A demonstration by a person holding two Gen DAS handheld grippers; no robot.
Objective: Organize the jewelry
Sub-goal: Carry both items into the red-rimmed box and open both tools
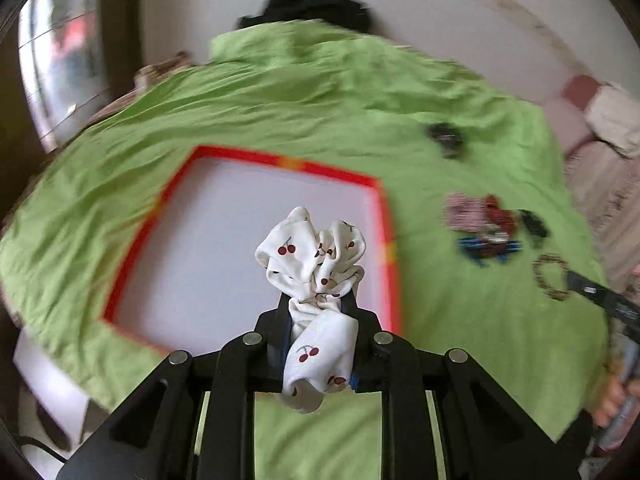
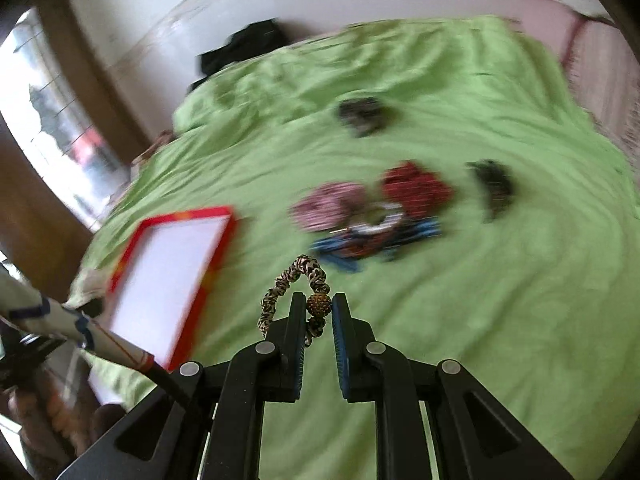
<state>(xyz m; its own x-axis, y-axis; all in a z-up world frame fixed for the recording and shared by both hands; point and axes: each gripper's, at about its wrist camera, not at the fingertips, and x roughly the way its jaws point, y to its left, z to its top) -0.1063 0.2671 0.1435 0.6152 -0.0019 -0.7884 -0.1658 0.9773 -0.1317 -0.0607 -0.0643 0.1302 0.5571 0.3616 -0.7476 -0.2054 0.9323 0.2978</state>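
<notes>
My left gripper is shut on a white cherry-print scrunchie and holds it above the red-rimmed white tray, near its right rim. My right gripper is shut on a leopard-print hair tie, pinching its brown bead, above the green sheet. The same hair tie shows at the right in the left wrist view. A pile of hair accessories lies on the sheet: a pink scrunchie, a red scrunchie, blue clips.
Two dark hair claws lie farther out on the green bedsheet. A black garment sits at the far edge by the wall. The tray shows at the left in the right wrist view. A window stands at the left.
</notes>
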